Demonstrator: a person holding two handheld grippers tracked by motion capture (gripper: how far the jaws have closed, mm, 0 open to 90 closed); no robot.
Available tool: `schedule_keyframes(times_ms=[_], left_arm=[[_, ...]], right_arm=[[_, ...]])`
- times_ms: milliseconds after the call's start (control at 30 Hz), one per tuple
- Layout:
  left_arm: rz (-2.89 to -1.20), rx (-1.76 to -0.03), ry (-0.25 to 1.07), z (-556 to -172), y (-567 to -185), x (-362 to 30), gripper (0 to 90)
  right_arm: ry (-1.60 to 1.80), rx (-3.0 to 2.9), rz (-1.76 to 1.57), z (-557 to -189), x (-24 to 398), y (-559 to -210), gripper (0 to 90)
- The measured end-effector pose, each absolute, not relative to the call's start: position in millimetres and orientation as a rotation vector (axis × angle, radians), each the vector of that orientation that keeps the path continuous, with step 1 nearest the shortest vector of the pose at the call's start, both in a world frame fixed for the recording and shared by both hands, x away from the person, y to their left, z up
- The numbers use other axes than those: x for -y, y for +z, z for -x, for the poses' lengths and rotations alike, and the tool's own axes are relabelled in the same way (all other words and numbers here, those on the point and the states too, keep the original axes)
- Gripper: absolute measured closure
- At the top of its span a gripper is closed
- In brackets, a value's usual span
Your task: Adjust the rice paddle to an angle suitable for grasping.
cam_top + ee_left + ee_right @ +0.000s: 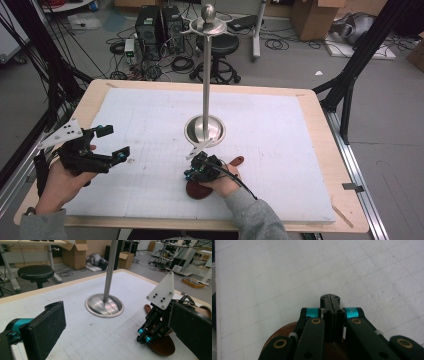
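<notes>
Right gripper is being held low over the near middle of the white gridded board, jaws pressed fully together with nothing seen between them; in the right gripper view the closed tips are being pointed down at the board's bare surface.

A brown wooden paddle-shaped piece is lying flat on the board directly under that gripper and the person's right hand. Its handle end is being shown poking out just beyond the hand, toward the stand. Whether the gripper is touching the wood cannot be told. From the left gripper view the same piece is being seen beneath the right gripper.

Left gripper is being held above the board's left edge, jaws spread wide and empty, well apart from the wooden piece.

A metal stand, round dished base with a tall upright pole, is standing mid-board, just beyond the right gripper. The board is resting on a wooden table.
</notes>
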State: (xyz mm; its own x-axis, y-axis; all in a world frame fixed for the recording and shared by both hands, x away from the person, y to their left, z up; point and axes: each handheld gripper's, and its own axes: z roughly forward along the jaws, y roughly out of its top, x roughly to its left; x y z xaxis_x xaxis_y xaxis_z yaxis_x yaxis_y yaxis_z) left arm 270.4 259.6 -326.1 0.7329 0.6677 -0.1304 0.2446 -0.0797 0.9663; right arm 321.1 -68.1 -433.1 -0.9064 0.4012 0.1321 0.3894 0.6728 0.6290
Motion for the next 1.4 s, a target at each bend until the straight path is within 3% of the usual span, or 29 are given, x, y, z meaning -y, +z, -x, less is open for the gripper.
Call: schedule_keyframes(times_ms=[1400], left_arm=[[-1.664,-0.733,0.39,-276,-327,-252,1.8]], right_arm=[[1.035,-2.81,-0.651,-289,120,-433,90.0]])
